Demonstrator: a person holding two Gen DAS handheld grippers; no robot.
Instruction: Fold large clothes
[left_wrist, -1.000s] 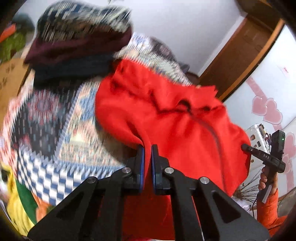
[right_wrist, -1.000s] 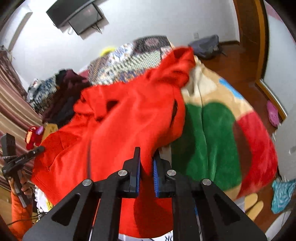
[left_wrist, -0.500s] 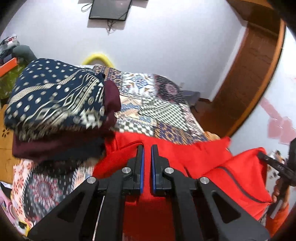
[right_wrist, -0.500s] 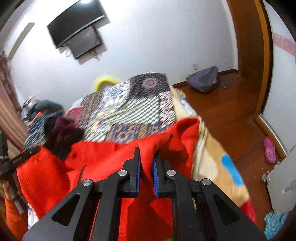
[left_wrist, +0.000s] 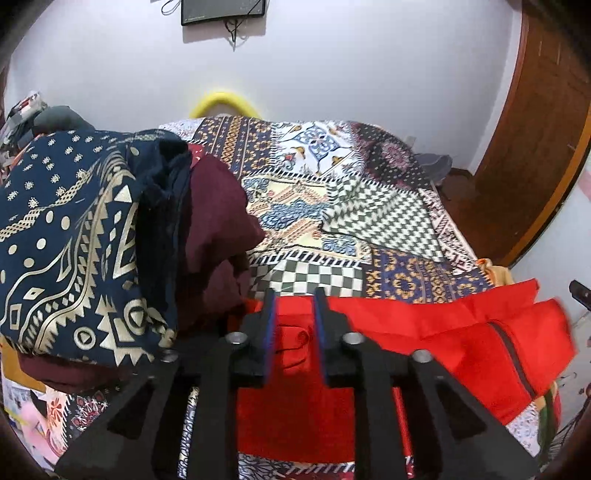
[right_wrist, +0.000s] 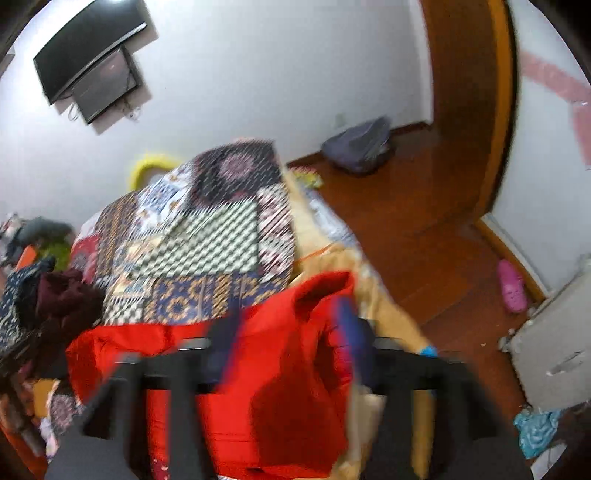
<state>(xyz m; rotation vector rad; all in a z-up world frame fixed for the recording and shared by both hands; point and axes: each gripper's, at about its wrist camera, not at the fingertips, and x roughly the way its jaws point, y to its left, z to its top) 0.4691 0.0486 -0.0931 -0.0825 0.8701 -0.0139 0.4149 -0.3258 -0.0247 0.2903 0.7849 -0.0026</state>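
A red zip-up garment (left_wrist: 424, 332) lies spread across the near end of the bed, its far edge folded forward. My left gripper (left_wrist: 294, 314) hovers over that garment's left part. Its jaws are opening, and red cloth shows in the gap without being pinched by the blue pads. In the blurred right wrist view, my right gripper (right_wrist: 288, 325) is over the right part of the red garment (right_wrist: 280, 387). Its jaws are also opening and stand wide, with cloth loose between them.
A stack of folded clothes (left_wrist: 74, 240), topped by a navy patterned piece with a maroon one (left_wrist: 214, 221) beside it, sits on the left of the patchwork bedspread (left_wrist: 332, 206). On the wooden floor to the right are a grey bag (right_wrist: 358, 147), a pink slipper (right_wrist: 511, 286) and a white cabinet (right_wrist: 554, 350).
Both grippers carried the red garment's edge forward over the bed and laid it down. Their jaws, shut on the cloth before, now stand apart.
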